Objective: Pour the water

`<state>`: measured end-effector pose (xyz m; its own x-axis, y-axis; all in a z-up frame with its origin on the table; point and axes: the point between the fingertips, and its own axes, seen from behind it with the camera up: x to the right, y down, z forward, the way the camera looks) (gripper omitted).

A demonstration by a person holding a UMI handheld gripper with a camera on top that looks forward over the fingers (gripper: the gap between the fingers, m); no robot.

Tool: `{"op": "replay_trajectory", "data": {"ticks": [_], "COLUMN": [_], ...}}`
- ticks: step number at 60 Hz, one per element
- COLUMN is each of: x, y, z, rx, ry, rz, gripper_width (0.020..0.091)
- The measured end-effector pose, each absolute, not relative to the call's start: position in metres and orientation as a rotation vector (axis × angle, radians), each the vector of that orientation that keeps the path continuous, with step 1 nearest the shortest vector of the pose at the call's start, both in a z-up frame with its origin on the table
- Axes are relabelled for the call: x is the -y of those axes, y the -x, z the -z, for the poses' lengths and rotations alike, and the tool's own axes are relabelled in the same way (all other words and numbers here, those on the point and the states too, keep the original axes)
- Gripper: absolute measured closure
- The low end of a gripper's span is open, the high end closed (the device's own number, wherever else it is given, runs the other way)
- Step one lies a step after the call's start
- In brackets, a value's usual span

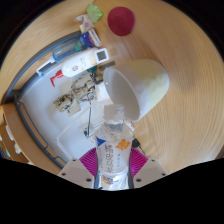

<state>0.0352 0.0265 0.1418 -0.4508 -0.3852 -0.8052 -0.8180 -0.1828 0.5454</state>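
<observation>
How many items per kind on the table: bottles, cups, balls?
Clear plastic water bottle with label, between the gripper fingers: 1
White cup tipped on its side: 1
Dark red round ball: 1
Total: 3

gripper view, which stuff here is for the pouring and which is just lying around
For the job: water bottle held between the jaws, tipped toward the white cup.

Lying about: red ball, green item, packets on the white tray.

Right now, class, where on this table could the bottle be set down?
Bare wooden table lies beyond the white paper cup, right of the round red object. Left of the cup, snack packets crowd it. The gripper grips the clear plastic bottle.
</observation>
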Motion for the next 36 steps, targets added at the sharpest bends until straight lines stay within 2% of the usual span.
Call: {"op": "replay_trajectory", "data": {"ticks": [10,18,27,36], "x": [-0.027,-0.025,-0.025,-0.020], "y": [-0.037,-0.037,-0.053,-0.099], "z": [-0.142,-0.151,-0.193,-0.227], "rx": [-1.782,-1.686,-1.322,-0.825], "ry": [1.361,1.454,1.605,1.815], "rz": [-1.686,-1.638,-1.463,-1.038], "gripper_width": [0.0714,0.0713,0.0713,0.0691]}}
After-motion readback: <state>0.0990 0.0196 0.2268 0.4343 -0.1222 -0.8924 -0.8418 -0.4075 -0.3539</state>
